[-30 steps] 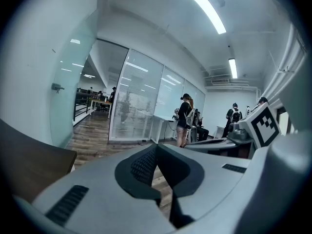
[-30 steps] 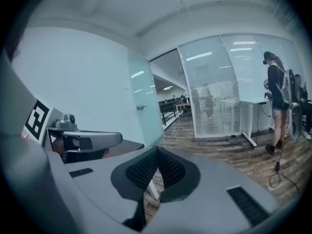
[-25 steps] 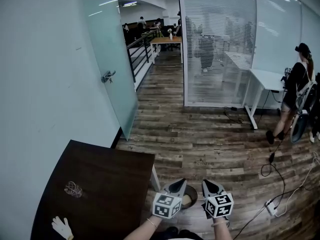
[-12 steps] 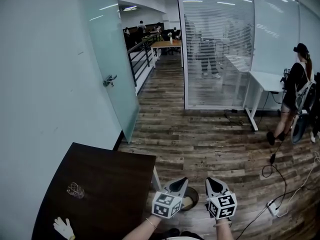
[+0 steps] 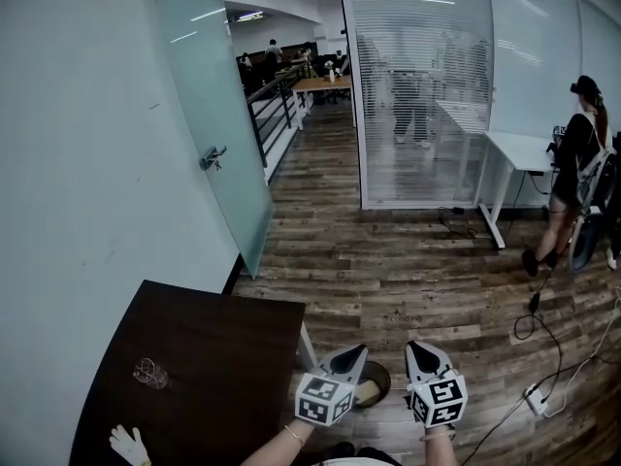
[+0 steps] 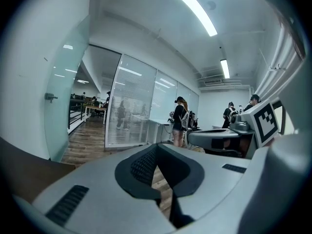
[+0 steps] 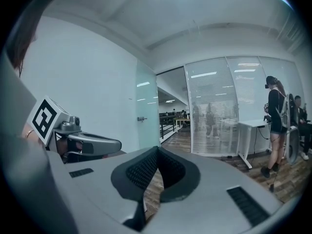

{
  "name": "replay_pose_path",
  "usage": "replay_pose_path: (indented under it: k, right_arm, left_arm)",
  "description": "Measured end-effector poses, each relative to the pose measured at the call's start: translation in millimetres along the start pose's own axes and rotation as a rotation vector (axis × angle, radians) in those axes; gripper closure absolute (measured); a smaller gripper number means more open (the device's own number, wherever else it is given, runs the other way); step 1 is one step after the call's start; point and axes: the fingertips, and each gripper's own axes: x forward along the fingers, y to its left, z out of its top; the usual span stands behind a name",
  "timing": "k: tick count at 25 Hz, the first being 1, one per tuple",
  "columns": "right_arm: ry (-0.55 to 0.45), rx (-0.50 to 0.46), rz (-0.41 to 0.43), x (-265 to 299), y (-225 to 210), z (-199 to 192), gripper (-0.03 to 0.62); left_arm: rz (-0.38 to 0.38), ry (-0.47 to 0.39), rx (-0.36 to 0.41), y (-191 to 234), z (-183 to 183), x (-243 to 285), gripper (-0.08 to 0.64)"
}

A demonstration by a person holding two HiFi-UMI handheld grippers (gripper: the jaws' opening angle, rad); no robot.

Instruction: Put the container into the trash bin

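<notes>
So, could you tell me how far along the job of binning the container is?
Apparently done: a pale beige object, probably the container, lies inside the round dark trash bin seen between the grippers. In hand: nothing; the left gripper and right gripper both show jaws together and empty. Left: little, though I cannot tell whether the small clear item on the dark brown table also belongs in the bin.

Dark round trash bin [image 5: 386, 377] upright on floor [image 5: 408, 280]; pale contents [image 5: 369, 392] inside.
</notes>
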Motion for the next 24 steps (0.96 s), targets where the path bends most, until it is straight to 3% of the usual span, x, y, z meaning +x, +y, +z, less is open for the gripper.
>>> replay_pose_path:
  k: [24]
  right_arm:
    - [0.01,-0.015,-0.013,23.4,14.7,-7.7,0.586]
  left_arm:
    - [-0.019,-0.007,-0.05,17.6,-5.0,2.3,0.541]
